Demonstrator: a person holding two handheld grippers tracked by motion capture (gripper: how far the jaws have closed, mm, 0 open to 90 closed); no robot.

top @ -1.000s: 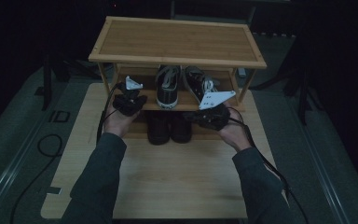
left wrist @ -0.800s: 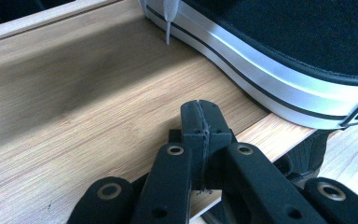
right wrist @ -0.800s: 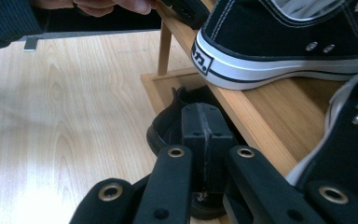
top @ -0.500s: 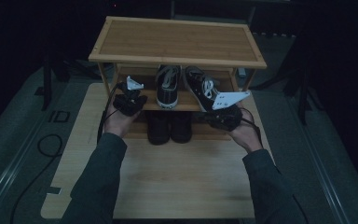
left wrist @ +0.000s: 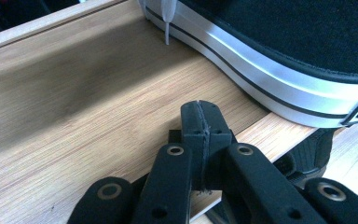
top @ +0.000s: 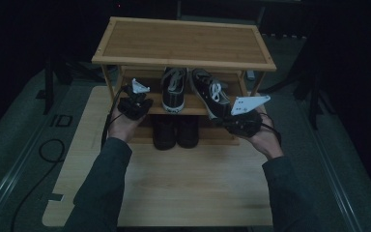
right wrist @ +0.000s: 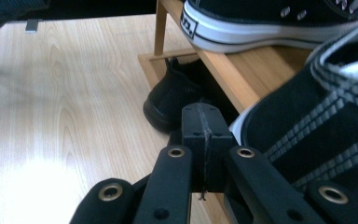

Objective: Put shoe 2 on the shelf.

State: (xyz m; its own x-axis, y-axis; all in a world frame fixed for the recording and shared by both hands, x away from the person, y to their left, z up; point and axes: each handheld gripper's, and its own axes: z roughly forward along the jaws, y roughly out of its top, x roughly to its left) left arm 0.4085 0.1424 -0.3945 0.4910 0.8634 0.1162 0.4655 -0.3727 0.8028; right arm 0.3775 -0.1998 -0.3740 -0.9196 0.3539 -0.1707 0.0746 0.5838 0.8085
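The high view is dim and murky; both gripper views are bright, with glare on the pale wooden table near left.

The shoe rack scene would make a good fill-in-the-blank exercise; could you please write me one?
1. The sneakers stand on the rack's ____ shelf.
2. The black shoes sit on the shelf ____ the sneakers.
3. The left gripper's jaws are ____.
4. The sneaker nearest the right gripper has ____ laces.

Missing words: middle; below; shut; white
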